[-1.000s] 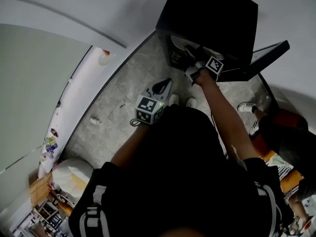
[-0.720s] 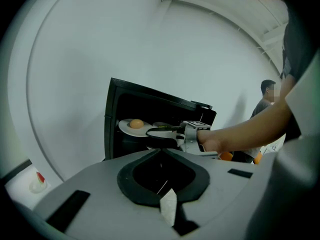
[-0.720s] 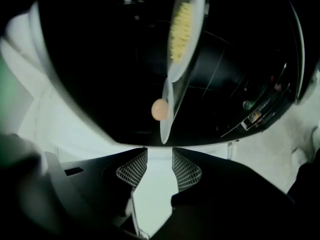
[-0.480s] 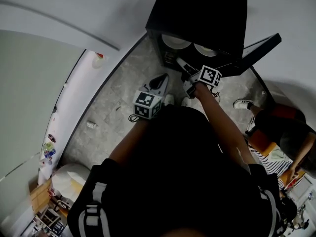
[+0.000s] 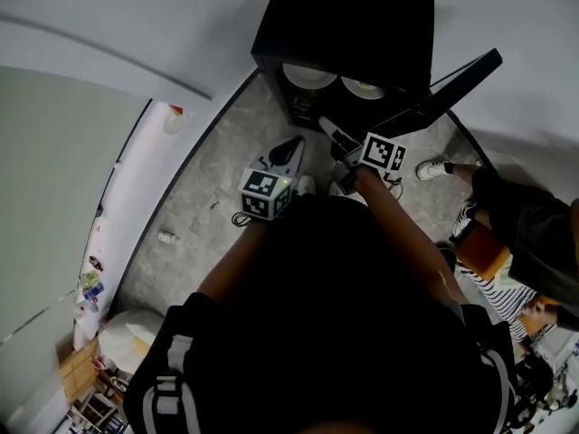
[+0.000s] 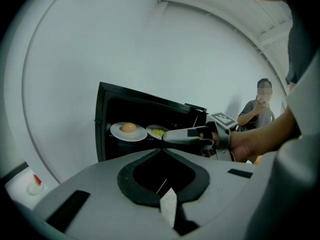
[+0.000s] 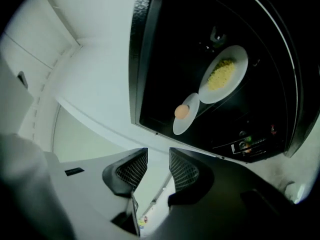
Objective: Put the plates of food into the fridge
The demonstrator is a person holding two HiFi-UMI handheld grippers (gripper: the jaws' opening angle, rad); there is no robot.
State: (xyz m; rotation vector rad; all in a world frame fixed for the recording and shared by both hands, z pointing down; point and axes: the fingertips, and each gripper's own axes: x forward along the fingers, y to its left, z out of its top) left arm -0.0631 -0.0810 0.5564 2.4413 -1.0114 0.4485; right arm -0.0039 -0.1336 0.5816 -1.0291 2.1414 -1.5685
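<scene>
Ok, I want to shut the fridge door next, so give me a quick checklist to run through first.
1. Both plates inside the fridge: ok. The egg plate and the yellow-food plate sit side by side on a shelf.
2. Right gripper empty: ok. Its jaws are apart with nothing between them.
3. Left gripper free: ok. Its jaws are together and hold nothing.
4. Door open: ok.
5. Door swing clear: not ok. The right gripper hangs in front of the opening.
6. Plates behind the door line: cannot tell.
</scene>
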